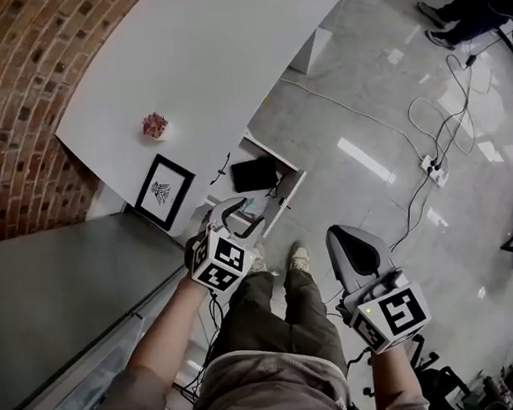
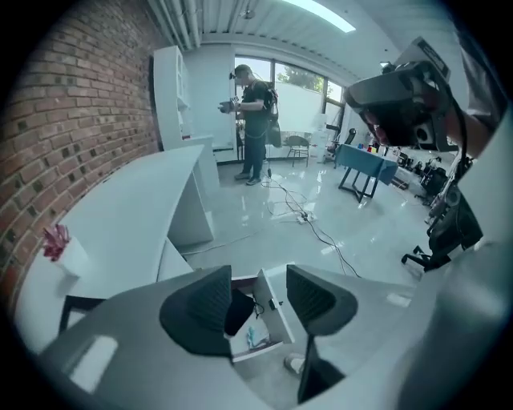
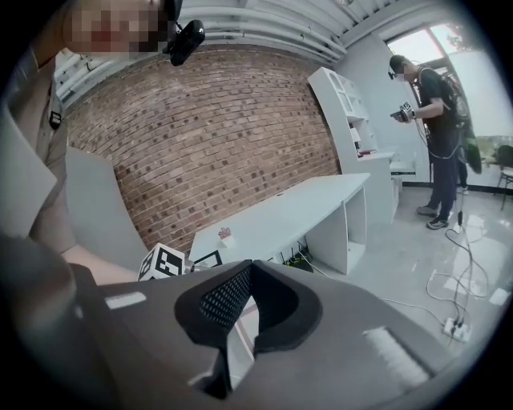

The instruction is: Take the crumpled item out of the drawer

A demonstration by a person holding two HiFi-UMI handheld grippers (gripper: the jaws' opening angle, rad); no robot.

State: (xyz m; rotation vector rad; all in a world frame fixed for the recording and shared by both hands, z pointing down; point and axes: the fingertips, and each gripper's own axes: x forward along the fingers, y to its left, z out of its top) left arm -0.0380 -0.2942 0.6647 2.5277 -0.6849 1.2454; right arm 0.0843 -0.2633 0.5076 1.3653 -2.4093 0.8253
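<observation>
Head view steeply down; left gripper view shares open drawer (image 1: 289, 197).

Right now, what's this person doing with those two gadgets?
A person stands over an open drawer under a white desk, holding a hand-held gripper in each hand. The left hand-held gripper hangs above the drawer, jaws apart and empty. The right hand-held gripper is shut and held aside. A pale crumpled item lies in the drawer, not yet grasped.
</observation>
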